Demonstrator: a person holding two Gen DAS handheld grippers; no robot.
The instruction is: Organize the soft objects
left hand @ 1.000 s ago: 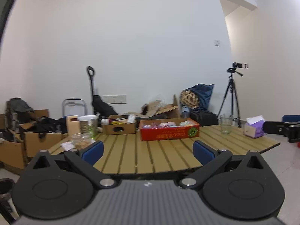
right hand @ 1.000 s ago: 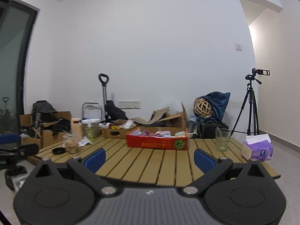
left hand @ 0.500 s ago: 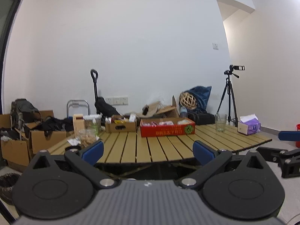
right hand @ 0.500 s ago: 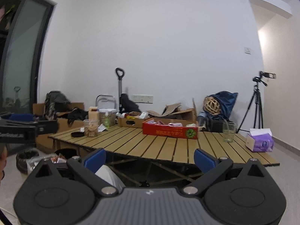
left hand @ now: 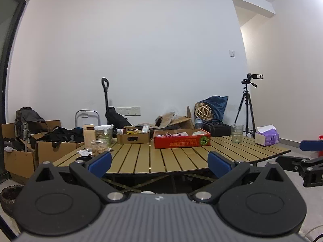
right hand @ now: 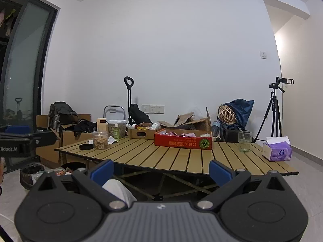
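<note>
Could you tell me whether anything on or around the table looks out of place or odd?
Slightly: the red box on the slatted table shows its printing upside down from here. The snack jar stands open, with a black lid lying beside it. Nothing looks spilled or damaged.

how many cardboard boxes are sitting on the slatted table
2: the red box near the table's middle, and a brown box just left of it at the far edge. More boxes stand on the floor behind.
</note>
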